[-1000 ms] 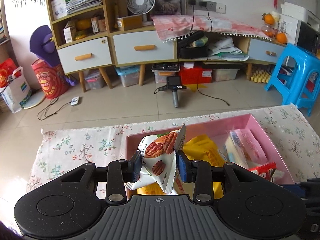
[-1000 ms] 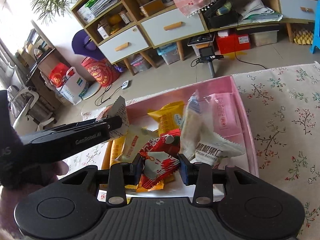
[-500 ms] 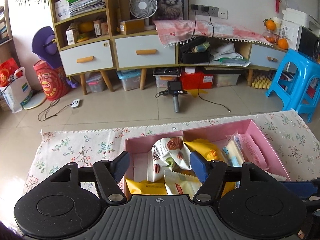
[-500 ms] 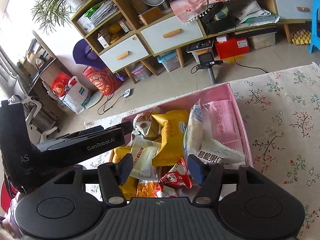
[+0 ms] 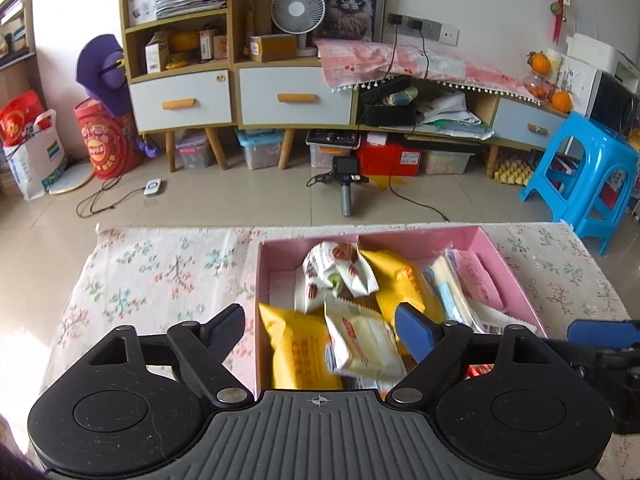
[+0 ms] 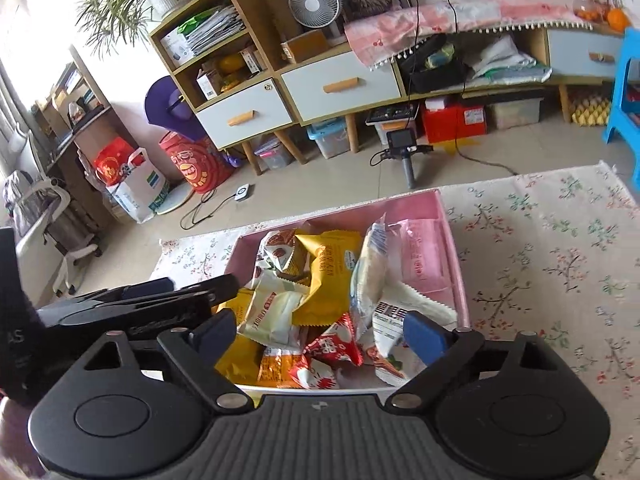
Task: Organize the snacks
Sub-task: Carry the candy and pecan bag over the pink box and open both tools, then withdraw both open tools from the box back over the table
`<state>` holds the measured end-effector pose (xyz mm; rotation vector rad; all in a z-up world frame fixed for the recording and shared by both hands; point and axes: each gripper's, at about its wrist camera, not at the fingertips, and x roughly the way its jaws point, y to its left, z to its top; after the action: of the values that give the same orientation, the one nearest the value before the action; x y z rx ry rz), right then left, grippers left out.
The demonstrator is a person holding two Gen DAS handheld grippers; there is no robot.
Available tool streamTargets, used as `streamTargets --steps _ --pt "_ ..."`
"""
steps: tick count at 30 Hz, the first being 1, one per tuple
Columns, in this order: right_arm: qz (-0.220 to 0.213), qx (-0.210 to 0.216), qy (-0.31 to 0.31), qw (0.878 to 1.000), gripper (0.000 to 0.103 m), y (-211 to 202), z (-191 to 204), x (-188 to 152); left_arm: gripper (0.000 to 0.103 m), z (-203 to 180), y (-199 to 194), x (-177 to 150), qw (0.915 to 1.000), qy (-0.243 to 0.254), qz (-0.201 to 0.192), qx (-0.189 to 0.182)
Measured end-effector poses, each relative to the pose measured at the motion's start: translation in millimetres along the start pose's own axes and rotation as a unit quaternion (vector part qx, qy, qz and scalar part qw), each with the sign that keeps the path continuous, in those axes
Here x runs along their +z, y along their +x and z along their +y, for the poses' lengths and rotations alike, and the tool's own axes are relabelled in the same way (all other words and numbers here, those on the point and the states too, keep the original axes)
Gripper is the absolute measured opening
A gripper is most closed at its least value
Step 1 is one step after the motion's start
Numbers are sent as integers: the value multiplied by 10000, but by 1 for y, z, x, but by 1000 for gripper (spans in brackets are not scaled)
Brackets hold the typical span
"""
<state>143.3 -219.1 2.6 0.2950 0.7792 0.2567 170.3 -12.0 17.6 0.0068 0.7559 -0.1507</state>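
Both the left claw and right claw are opening, empty, above the snack packets heaped in the pink box on the surface; next likely means withdrawing.

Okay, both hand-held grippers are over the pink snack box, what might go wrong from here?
1. The pink box is heaped. The red-and-white packet lies near the front edge and may slide out if nudged.
2. The left hand-held gripper and right hand-held gripper, jaws opening and gripping nothing, sit close together, so they might collide.
3. The pecan packet rests loosely on top and may topple.
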Motion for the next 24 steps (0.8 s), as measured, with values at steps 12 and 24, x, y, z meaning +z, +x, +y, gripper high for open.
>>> streamTargets --steps 12,24 --pt "-21 -430 -281 9987 87 -26 2 -17 94 8 -31 -41 9983 -216 538 -93" --pt "-283 -1141 -721 9904 91 -47 -6 -47 94 7 -61 -73 9987 -93 465 -161"
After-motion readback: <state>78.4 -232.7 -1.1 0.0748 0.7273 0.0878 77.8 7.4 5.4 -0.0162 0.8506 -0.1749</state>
